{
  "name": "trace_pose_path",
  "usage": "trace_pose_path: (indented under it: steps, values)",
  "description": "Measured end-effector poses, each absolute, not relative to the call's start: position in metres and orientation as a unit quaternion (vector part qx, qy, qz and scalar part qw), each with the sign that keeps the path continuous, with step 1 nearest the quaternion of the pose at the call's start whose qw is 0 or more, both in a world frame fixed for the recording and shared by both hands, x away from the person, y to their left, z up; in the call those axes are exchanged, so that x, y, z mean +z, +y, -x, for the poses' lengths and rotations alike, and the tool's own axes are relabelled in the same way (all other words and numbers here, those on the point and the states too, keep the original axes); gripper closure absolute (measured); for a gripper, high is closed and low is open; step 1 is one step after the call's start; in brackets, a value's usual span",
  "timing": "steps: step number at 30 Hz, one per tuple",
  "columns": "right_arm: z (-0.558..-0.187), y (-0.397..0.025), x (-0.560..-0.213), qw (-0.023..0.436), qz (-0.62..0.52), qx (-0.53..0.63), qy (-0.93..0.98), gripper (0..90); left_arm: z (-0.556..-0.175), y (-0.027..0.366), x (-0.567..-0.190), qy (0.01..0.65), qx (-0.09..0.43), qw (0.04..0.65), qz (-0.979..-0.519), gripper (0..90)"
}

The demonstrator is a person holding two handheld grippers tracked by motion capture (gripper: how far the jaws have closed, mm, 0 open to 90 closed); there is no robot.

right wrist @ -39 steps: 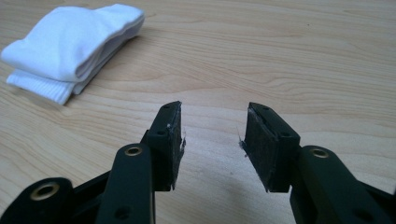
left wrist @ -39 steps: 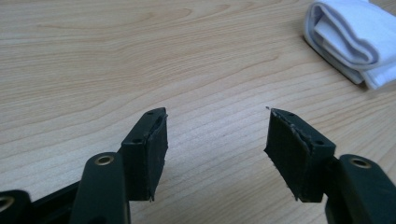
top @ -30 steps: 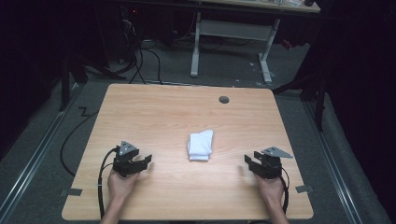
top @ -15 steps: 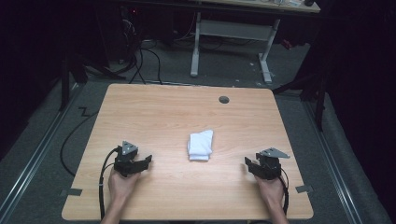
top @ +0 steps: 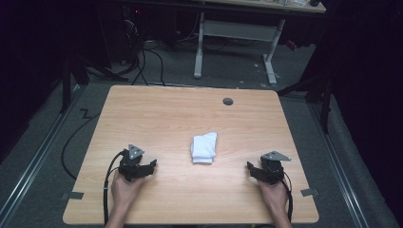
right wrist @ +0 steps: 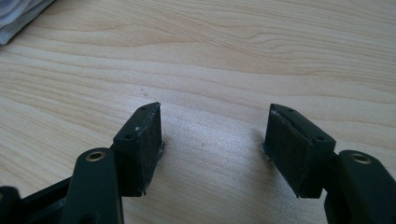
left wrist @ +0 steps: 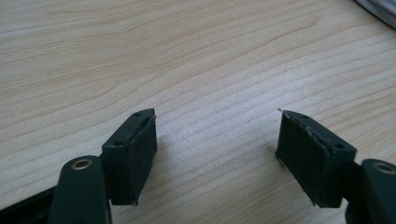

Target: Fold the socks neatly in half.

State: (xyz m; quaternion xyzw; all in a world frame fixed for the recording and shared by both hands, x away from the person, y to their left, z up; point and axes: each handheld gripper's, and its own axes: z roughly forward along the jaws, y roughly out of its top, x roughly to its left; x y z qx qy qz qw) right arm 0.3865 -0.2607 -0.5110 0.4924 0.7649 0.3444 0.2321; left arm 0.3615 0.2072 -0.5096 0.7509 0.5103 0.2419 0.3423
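While you rest both hands near the front edge of the table (top: 142, 114), the white folded cloth (top: 204, 148) lies between them, a little farther from you than either tool.

Start at your left. Your left gripper (top: 151, 165) sits low on the wood with its jaws spread wide and nothing between them. In the left gripper view you see bare wood between its pads (left wrist: 132, 156), and a bit of the cloth peeks in at the top right corner (left wrist: 380, 9). On the high view, the cloth lies at about two o'clock from this tool.

In the middle, the cloth is longer than it is wide. Its long side runs from twelve o'clock to six o'clock, tipped just a bit toward one o'clock.

Now your right. Your right gripper (top: 249, 167) is also wide open and holds nothing. From it the cloth lies at about ten o'clock, and its edge shows at the top left in the right gripper view (right wrist: 18, 18).

Both tools look about as near, so I think either hand could reach the cloth first.
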Motion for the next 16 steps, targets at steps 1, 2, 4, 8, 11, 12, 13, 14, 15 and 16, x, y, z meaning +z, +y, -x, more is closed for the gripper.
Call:
trace_pose_path:
  steps: [1,2,4,8,11,12,13,14,15,16]
  values:
    - [-0.3865,-0.2607,-0.511,0.232,-0.493,0.344,0.765,35.8,-0.3611,0.2069,-0.5098,0.51,0.242,0.342,-0.751,28.2]
    - [-0.3864,-0.2607,-0.511,0.233,-0.494,0.343,0.764,34.9,-0.3608,0.2067,-0.5098,0.511,0.242,0.342,-0.751,27.7]
    - [-0.3862,-0.2607,-0.511,0.233,-0.496,0.343,0.763,34.5,-0.3605,0.2063,-0.5099,0.511,0.242,0.342,-0.75,27.4]
    - [-0.3859,-0.2605,-0.5111,0.233,-0.496,0.342,0.763,34.2,-0.3605,0.2063,-0.51,0.511,0.242,0.342,-0.75,27.2]
    - [-0.3854,-0.2602,-0.5111,0.232,-0.497,0.342,0.763,34.2,-0.3605,0.2063,-0.51,0.511,0.242,0.342,-0.75,27.1]
    - [-0.3853,-0.2601,-0.5111,0.232,-0.497,0.343,0.763,34.2,-0.3605,0.2064,-0.51,0.511,0.242,0.343,-0.75,27.0]
    - [-0.3853,-0.2601,-0.5111,0.232,-0.496,0.343,0.763,34.2,-0.3605,0.2063,-0.51,0.511,0.242,0.343,-0.75,27.0]
    - [-0.3853,-0.2601,-0.5111,0.232,-0.496,0.343,0.763,34.2,-0.3605,0.2064,-0.51,0.511,0.242,0.343,-0.75,27.0]
    - [-0.3853,-0.2601,-0.5111,0.232,-0.496,0.343,0.763,34.2,-0.3605,0.2064,-0.51,0.511,0.242,0.343,-0.75,27.0]
    - [-0.3853,-0.2602,-0.5111,0.232,-0.496,0.343,0.763,34.2,-0.3605,0.2064,-0.51,0.511,0.242,0.343,-0.75,27.0]
